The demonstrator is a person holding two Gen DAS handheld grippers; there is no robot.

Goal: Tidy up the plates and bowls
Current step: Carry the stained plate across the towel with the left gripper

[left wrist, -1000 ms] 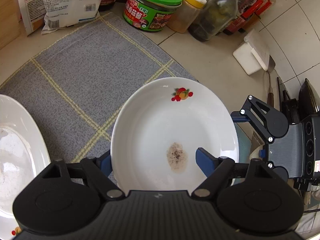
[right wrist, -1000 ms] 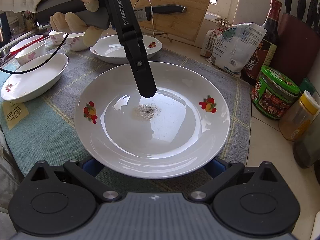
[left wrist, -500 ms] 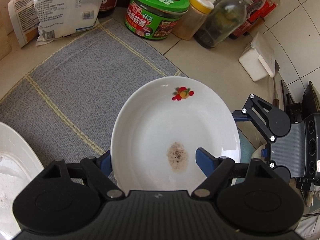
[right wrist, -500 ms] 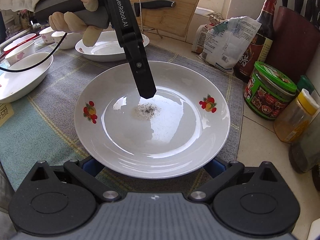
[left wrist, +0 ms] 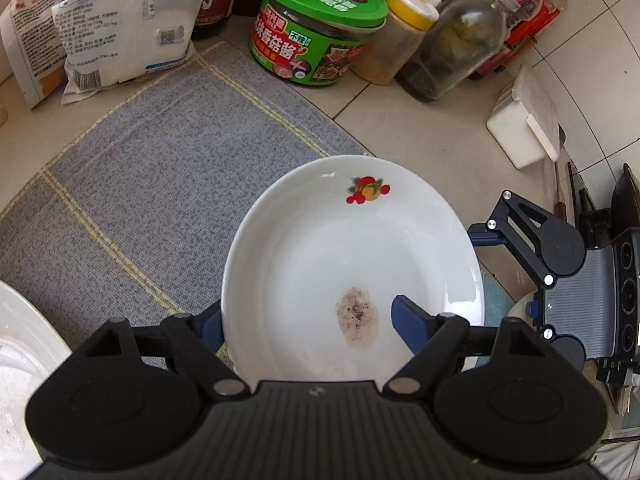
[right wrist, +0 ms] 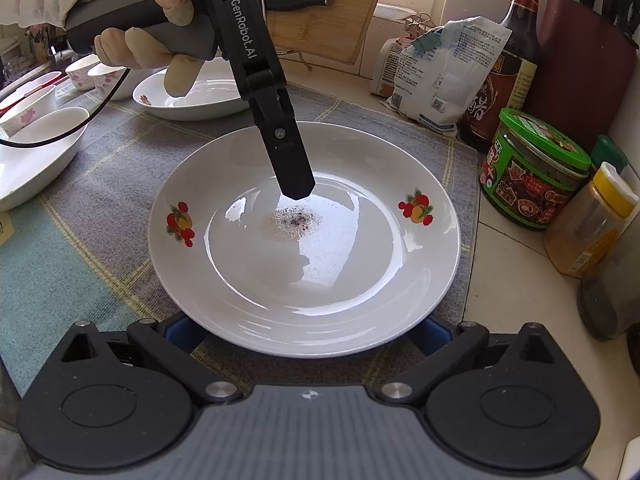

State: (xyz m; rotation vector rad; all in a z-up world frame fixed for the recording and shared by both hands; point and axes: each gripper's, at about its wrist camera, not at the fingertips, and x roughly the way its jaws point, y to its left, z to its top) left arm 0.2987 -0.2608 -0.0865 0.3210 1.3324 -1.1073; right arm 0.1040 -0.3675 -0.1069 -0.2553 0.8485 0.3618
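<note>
A white plate (left wrist: 352, 260) with fruit decals and a dark crumb stain is held above the grey mat. My left gripper (left wrist: 308, 320) is shut on its rim, one finger (left wrist: 408, 320) inside the plate and the other under it. In the right wrist view the same plate (right wrist: 304, 264) fills the middle, with the left gripper's finger (right wrist: 288, 160) over the stain. My right gripper (right wrist: 304, 332) sits wide open below the plate's near rim, its blue pads mostly hidden under the rim.
Another white plate (right wrist: 192, 96), an oval dish (right wrist: 36, 152) and small floral bowls (right wrist: 84, 72) stand at the far left on the mat (right wrist: 100, 200). A green-lidded jar (right wrist: 532, 168), spice jar (right wrist: 588, 228), sauce bottle (right wrist: 508, 60) and bags (right wrist: 444, 68) line the right.
The plate, with both grippers on either side of it, has moved right across the mat towards the jars. The other dishes have slid away to the left. Both grips look unchanged.
</note>
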